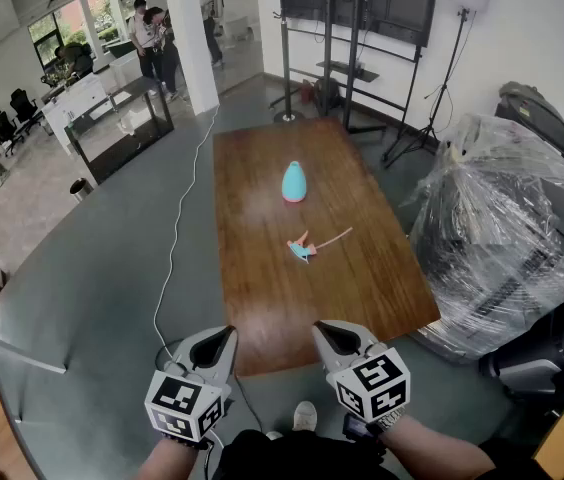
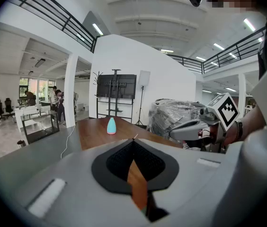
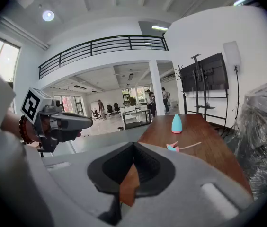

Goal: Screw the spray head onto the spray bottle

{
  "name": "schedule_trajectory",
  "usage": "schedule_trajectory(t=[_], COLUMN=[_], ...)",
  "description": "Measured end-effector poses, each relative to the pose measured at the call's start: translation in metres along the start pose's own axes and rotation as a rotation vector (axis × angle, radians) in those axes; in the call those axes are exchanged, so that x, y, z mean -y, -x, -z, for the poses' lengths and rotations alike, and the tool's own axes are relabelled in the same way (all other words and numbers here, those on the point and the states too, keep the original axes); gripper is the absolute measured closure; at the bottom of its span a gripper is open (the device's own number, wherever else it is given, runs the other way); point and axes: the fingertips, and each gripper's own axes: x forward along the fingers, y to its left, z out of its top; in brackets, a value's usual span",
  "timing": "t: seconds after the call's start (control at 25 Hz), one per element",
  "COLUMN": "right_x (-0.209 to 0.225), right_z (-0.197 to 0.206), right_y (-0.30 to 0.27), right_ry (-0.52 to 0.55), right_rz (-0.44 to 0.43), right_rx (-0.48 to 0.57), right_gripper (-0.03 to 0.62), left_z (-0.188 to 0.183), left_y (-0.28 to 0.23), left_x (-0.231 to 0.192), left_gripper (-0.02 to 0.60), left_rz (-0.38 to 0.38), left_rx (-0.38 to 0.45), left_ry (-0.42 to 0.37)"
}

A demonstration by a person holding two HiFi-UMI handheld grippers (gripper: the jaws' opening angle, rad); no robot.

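Observation:
A teal spray bottle [image 1: 294,182] without its head stands upright near the middle of the long wooden table [image 1: 362,278]. The teal and pink spray head [image 1: 302,249] with its thin tube lies on the table a little nearer to me. The bottle [image 2: 111,126] shows in the left gripper view, and the bottle [image 3: 176,124] and spray head [image 3: 172,147] show in the right gripper view. My left gripper [image 1: 224,336] and right gripper [image 1: 324,331] hover side by side off the table's near end, both shut and empty, well short of the objects.
A plastic-wrapped bulky load [image 1: 492,228] stands right of the table. A TV stand [image 1: 357,28] and a light stand [image 1: 452,68] are at the far end. A white cable [image 1: 177,238] runs along the floor on the left. People stand far back by desks [image 1: 112,108].

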Motion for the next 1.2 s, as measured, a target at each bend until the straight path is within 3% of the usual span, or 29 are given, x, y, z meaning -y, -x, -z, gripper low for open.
schedule_trajectory(t=[0.24, 0.44, 0.52, 0.92, 1.2], right_x=[0.027, 0.044, 0.049, 0.051, 0.038], right_z=[-0.003, 0.001, 0.003, 0.011, 0.013], right_y=[-0.026, -0.044, -0.055, -0.116, -0.128], right_ry=[-0.007, -0.019, -0.032, -0.145, -0.226], right_rz=[0.017, 0.073, 0.103, 0.383, 0.544], right_rx=[-0.03, -0.059, -0.067, -0.133, -0.161], right_gripper=[0.602, 0.601, 0.559, 0.555, 0.545], left_z=[-0.008, -0.006, -0.006, -0.005, 0.004], left_y=[-0.044, -0.078, -0.091, -0.137, -0.155], left_x=[-0.001, -0.008, -0.015, -0.071, -0.085], left_gripper=[0.568, 0.568, 0.568, 0.568, 0.568], left_rz=[0.063, 0.159, 0.205, 0.517, 0.709], left_rx=[-0.037, -0.064, -0.069, -0.127, -0.191], left_ry=[-0.023, -0.072, -0.092, -0.165, -0.228])
